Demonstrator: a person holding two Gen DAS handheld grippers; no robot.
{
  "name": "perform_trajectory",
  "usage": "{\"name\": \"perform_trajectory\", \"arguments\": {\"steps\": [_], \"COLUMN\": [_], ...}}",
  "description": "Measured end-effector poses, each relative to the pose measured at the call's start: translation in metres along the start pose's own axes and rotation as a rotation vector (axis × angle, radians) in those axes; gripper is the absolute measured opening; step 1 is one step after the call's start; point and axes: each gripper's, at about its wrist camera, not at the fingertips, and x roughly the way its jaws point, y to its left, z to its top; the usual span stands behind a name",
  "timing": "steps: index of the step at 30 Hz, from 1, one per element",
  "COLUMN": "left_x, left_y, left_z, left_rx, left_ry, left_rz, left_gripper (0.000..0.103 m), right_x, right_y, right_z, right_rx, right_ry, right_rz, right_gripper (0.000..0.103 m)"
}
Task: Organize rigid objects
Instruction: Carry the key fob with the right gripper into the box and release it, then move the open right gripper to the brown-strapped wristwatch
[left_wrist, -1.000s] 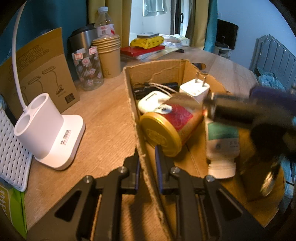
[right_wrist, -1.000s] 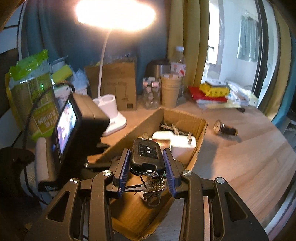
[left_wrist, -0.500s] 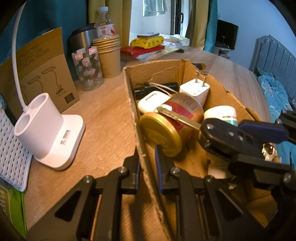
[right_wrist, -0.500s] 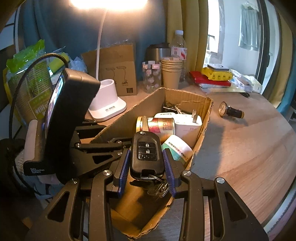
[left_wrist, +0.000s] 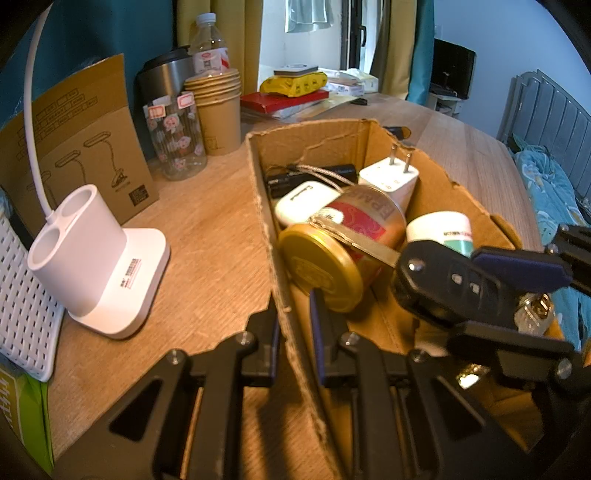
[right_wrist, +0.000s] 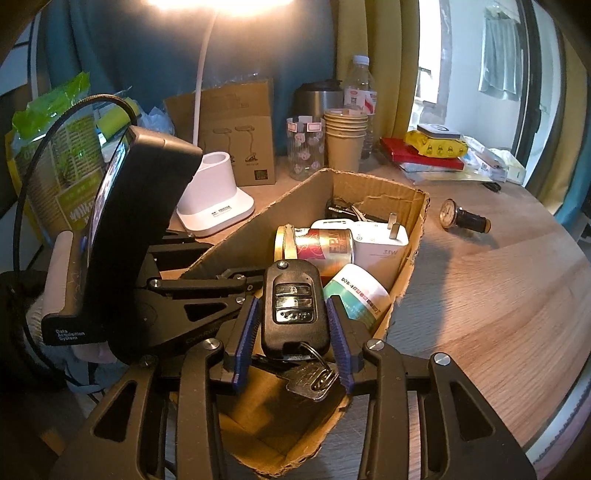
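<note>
1. Lowering the car key into the cardboard box, we now carry it in our right gripper down among the contents; a second ago it was held high above the rim.
2. Our right gripper grips the key fob by its sides between both blue pads, with the key ring and a spare key dangling below (the flip blade juts out toward the gold-lidded tin).
3. Our left gripper pinches the near wall of the box, one finger outside and one inside, exactly where it sat a second ago, steadying the box on the wooden table.
4. Inside the box lie the tin, a white charger, a white-and-green bottle, a white case and a dark gadget with a cable at the far end.
5. We judge the placing nearly done: the key hangs over the bare near end of the box floor, and letting go there should finish it.
6. One item, a small flashlight, lies outside on the table, probably next.
</note>
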Motion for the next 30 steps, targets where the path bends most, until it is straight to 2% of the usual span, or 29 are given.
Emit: {"name": "perform_trajectory", "arguments": {"steps": [4,16,30], "left_x": [0.000,0.002,0.002], "left_y": [0.000,-0.001,-0.001], "left_z": [0.000,-0.001,-0.001], "left_rx": [0.000,0.001,-0.001], "left_ry": [0.000,0.001,-0.001], "left_rz": [0.000,0.001,0.002], "left_gripper": [0.016,0.017,0.017], "right_x": [-0.002,-0.012,-0.028], "right_y": [0.001,-0.008,-0.056], "right_z": [-0.001,0.002,0.004], "right_rx": [-0.003,0.038,0.143], "right_ry": [-0.002,-0.050,-0.112], "right_rz": [0.016,0.022,-0.058], "right_gripper": [0.052,0.054,0.060]}}
